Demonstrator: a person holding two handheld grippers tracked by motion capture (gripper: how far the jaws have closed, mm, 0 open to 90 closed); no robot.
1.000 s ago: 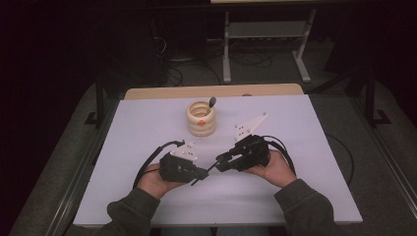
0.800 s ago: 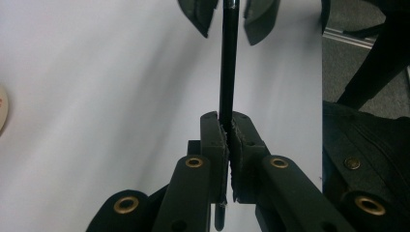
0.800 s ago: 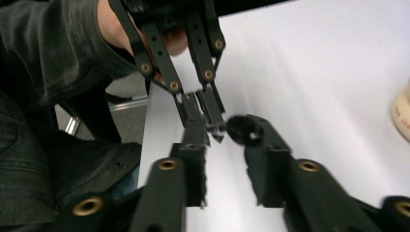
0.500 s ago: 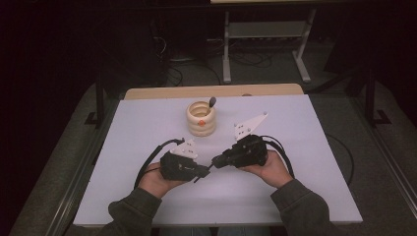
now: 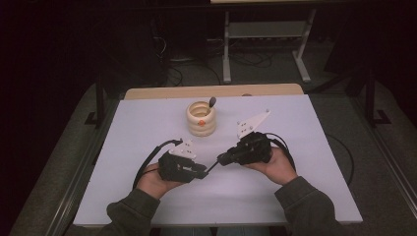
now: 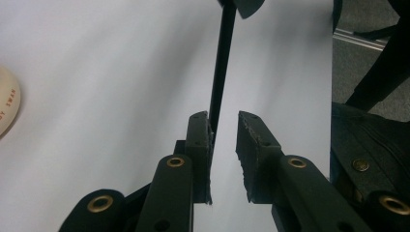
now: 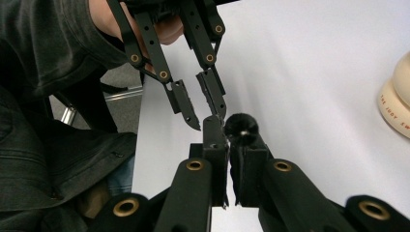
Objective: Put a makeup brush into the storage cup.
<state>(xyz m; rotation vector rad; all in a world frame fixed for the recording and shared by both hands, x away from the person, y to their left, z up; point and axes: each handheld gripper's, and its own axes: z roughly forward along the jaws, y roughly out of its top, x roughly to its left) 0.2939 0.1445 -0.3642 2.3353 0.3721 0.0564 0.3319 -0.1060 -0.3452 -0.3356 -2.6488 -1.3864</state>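
Observation:
A thin black stick (image 5: 212, 166) with a rounded end spans the gap between my two grippers, low over the white table (image 5: 147, 128). My right gripper (image 7: 229, 130) is shut on the stick's rounded end (image 7: 241, 128). My left gripper (image 6: 225, 121) has just been opening. Its jaws now stand apart, with the stick (image 6: 220, 72) leaning on one pad and clear of the other. In the right gripper view, the left gripper (image 7: 209, 121) faces me with its jaws spread. From above, the left gripper (image 5: 204, 173) and the right gripper (image 5: 221, 160) point at each other.
A cream ringed holder (image 5: 200, 118) stands behind the grippers at mid table, with another black-tipped tool (image 5: 212, 102) sticking out of it. Its side also shows as the holder (image 7: 399, 101) and the holder (image 6: 7, 104). A dark sleeve (image 7: 43, 72) is close by.
The right gripper's jaws have come together on the stick's end, and the left gripper's jaws have parted. Both hands have kept their places.

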